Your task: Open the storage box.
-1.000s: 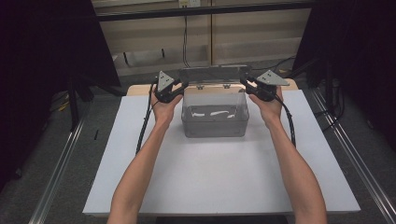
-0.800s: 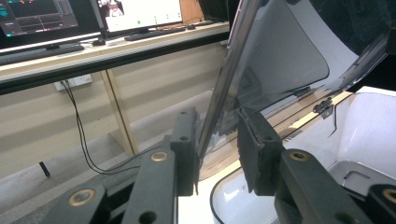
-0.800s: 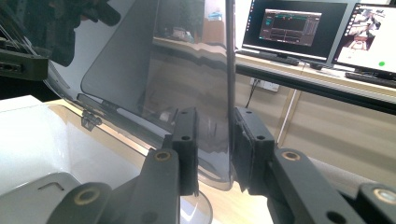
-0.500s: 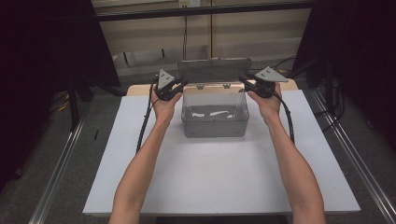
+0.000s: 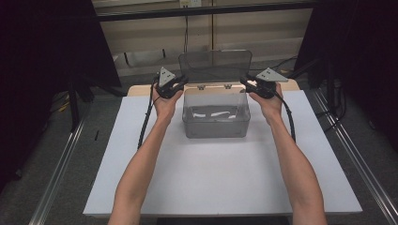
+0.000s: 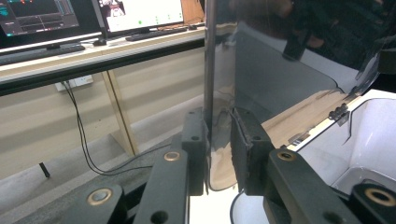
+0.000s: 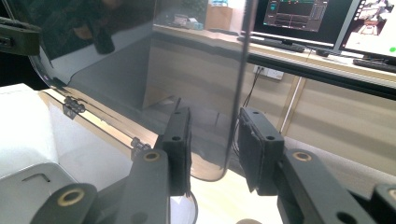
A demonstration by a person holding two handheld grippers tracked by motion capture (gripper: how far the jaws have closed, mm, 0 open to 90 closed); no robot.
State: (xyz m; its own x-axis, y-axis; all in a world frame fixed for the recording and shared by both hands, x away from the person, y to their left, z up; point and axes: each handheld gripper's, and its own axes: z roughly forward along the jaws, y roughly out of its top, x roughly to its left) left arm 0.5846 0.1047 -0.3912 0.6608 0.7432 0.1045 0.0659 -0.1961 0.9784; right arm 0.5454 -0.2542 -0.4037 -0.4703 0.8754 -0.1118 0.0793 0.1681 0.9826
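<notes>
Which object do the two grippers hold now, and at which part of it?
The left gripper and right gripper straddle the raised smoky transparent plastic lid of the box at its side edges; a firm pinch cannot be told.

One high camera, two close gripper cameras.
The high view looks forward and down; all share the lid (image 5: 215, 65).

No words or numbers can be read anywhere here. The screens (image 6: 140, 14) at the back glow with colours. Their writing is too small and blurry to read.
</notes>
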